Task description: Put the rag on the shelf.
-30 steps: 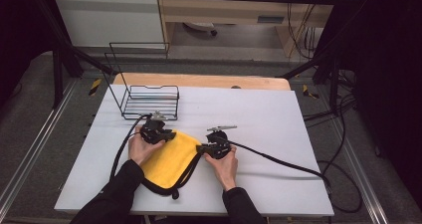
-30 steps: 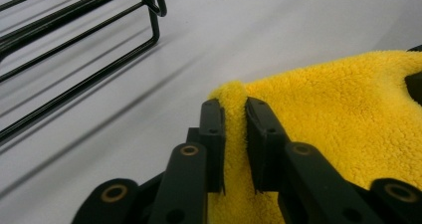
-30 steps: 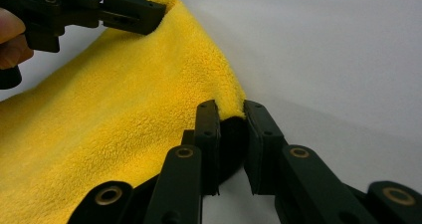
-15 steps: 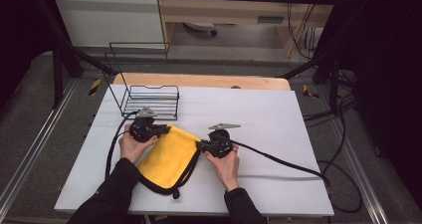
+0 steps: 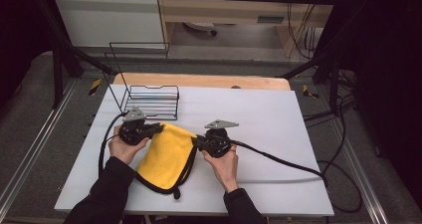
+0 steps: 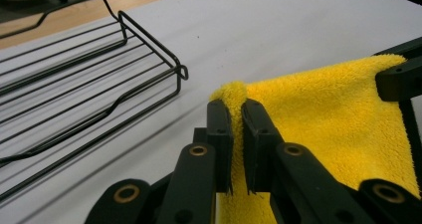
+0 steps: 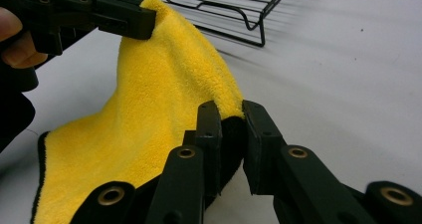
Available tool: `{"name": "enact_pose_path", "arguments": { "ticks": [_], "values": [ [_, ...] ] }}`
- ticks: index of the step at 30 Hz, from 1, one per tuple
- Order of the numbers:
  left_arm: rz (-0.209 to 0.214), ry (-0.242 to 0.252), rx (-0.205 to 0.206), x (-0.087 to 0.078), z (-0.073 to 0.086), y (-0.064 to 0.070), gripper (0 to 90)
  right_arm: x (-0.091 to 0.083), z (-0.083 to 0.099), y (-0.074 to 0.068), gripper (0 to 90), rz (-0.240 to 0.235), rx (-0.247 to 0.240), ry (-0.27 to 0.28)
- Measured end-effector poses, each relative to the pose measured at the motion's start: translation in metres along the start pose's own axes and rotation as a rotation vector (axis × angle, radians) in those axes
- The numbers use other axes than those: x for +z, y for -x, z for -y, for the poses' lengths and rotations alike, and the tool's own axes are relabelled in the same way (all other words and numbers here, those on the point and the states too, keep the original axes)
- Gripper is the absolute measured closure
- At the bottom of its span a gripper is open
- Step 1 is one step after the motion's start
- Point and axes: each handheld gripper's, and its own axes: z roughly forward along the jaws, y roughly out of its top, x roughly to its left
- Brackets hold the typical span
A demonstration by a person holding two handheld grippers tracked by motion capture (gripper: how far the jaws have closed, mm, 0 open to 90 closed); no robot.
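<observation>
Our left gripper [image 6: 237, 149] has its jaws pinched tight on one corner of the yellow cloth [image 5: 166, 157]; our right gripper [image 7: 231, 144] clamps another corner. The cloth sags between them at lower centre of the high view, wire rack [image 5: 149, 102] just above

No legible text or markings.

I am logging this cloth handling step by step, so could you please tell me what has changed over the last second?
The left tool, shut on the far left corner of the yellow cloth, has carried it left and slightly toward the wire rack, drawing the far edge out toward the right tool. The right tool stays about where it was, clamped on the cloth's right corner. The rack and white table are unmoved.
</observation>
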Motion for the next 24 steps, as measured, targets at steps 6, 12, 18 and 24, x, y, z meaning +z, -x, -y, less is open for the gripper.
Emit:
{"name": "enact_pose_path", "arguments": {
  "ticks": [6, 12, 18, 24],
  "values": [
    [-0.004, 0.036, 0.005, -0.015, -0.003, 0.003, 83.1, -0.004, -0.006, -0.005, 79.2, -0.002, -0.039, 0.026],
    [-0.013, 0.079, -0.006, -0.026, -0.006, 0.004, 83.1, -0.01, -0.014, -0.011, 79.2, -0.001, -0.071, 0.057],
    [-0.041, 0.109, 0.007, -0.036, -0.012, 0.009, 83.0, -0.017, -0.025, -0.016, 79.2, 0.006, -0.098, 0.089],
    [-0.048, 0.145, -0.006, -0.045, -0.016, 0.012, 83.0, -0.023, -0.035, -0.02, 79.3, 0.011, -0.134, 0.117]
  ]
}}
